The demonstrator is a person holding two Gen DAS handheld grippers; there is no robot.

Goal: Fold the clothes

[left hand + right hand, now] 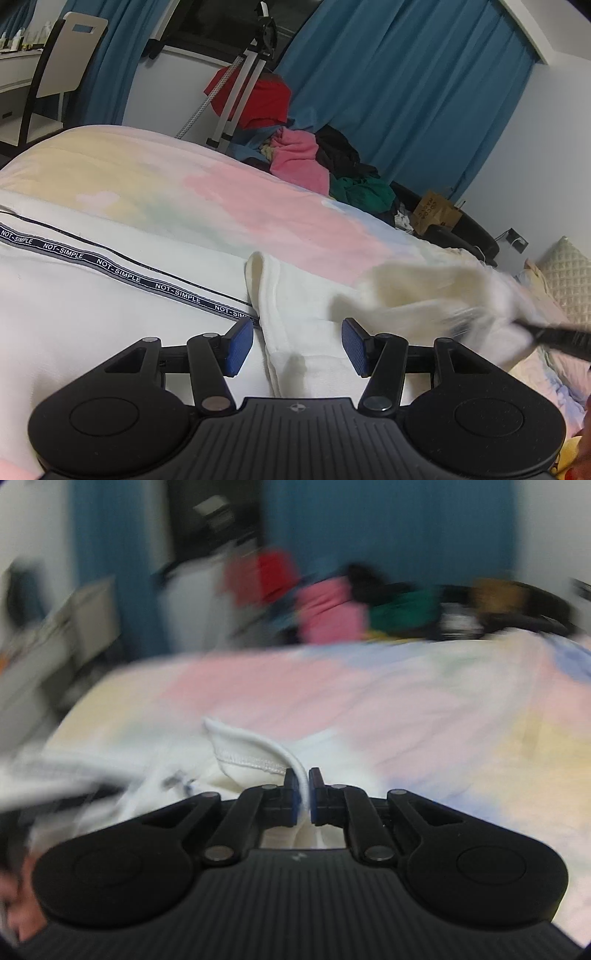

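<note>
On the bed [229,192], over a pastel blanket, a white garment [92,314] is spread out, with one dark tape along it that reads NOT-SIMPLE. Toward 3 o'clock in the left wrist view, a ribbed end of the garment, likely a sleeve [295,302], is lifted and blurred, so it seems to be swung across. The step in hand is judged to be the folding of that sleeve over the body of the garment.

The right hand-held gripper [303,794] is pressed together, and a white hem is pinched between its pads. The left hand-held gripper [297,345] is spread wide, nothing is held in it, and the sleeve lies just below the gap.

For the next move, the pinched end should be carried over the body and laid flat, and the cloth may need to be pressed down by the left hand-held gripper so it does not slide.

Two hand-held grippers are counted, and one white garment. At 12 o'clock, one pile of clothes [314,162] is seen past the bed, with red, pink, green and black pieces. One tripod [236,85], one chair [55,66] and one brown bag [436,214] are seen too.
</note>
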